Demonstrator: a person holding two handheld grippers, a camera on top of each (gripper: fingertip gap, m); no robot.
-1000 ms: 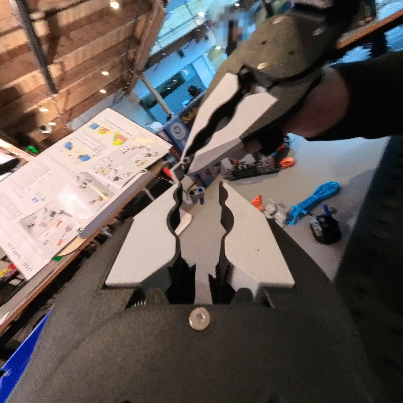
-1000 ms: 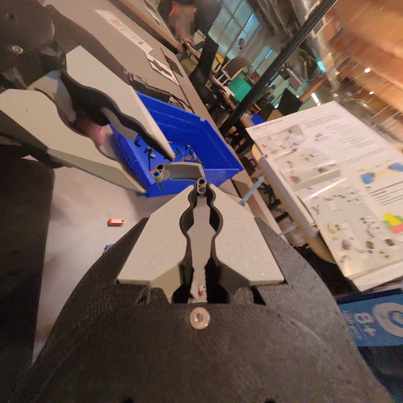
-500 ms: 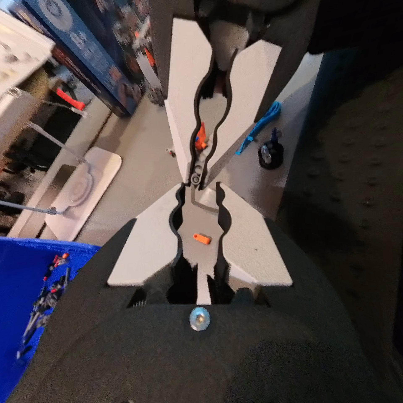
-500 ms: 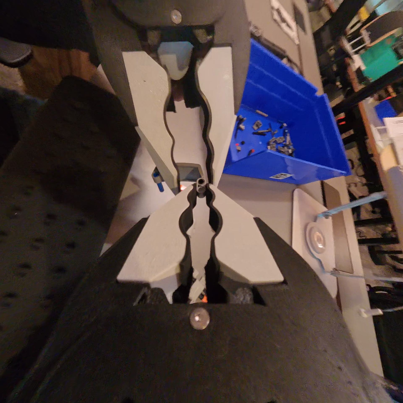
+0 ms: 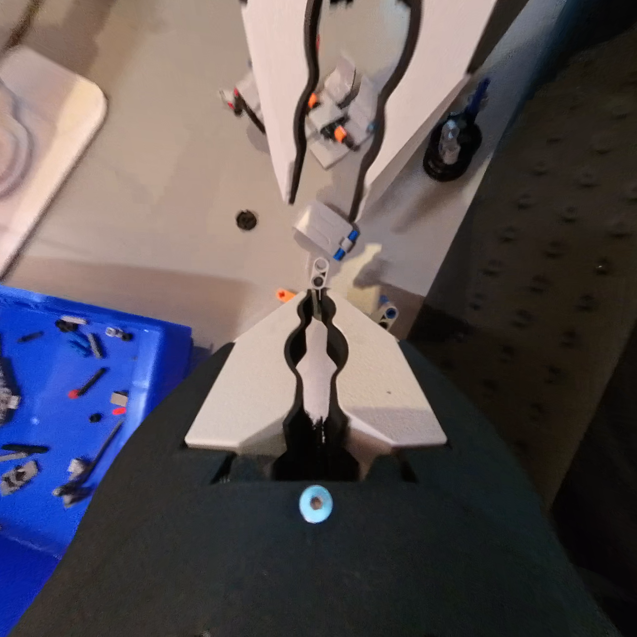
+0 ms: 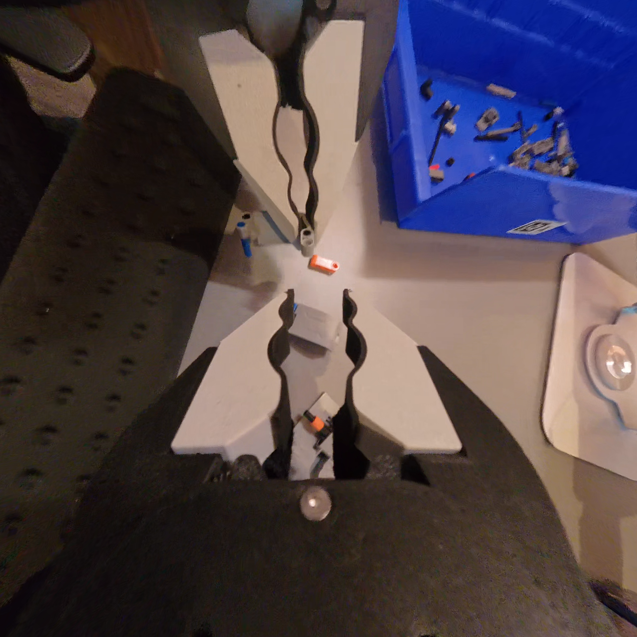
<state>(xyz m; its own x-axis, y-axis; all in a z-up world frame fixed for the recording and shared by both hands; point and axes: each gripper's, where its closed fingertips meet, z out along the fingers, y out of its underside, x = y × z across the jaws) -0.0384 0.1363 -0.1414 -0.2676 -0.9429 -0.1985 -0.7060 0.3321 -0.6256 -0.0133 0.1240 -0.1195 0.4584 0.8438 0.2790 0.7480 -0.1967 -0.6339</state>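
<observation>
At the far left, the blue bin (image 5: 86, 379) held loose small dark and grey parts, and a white stand base (image 5: 51, 113) lay beyond it on the table (image 5: 165, 165). Both were well apart from the grippers, so I judged them no hazard.

A small black round piece (image 5: 246, 219) lay alone on the table left of centre. An orange peg (image 5: 284, 294) lay just beside the left gripper (image 5: 317, 298).

That gripper was closed on a short grey connector (image 5: 319, 275), pinched by one end at the very tips, with most of it sticking out beyond them. With so little caught, a knock or a twist could pivot it or let it drop among the loose parts.

Just beyond the connector was a grey panel (image 5: 322, 229) with blue pins on its right edge. The right gripper (image 6: 317, 293) faced the left one and gripped nothing. Its jaws stood apart on either side of the panel, and no contact showed. Blur hid whether the panel rested flat. A squeeze landing off-centre might skid or tip it, and the connector's free end was near enough to nudge it.

Behind the panel sat a grey assembly (image 5: 337, 113) with orange bits. A black wheel (image 5: 448, 151) stood far right by the dark perforated mat (image 5: 551, 310), which the panel could slide up against.
</observation>
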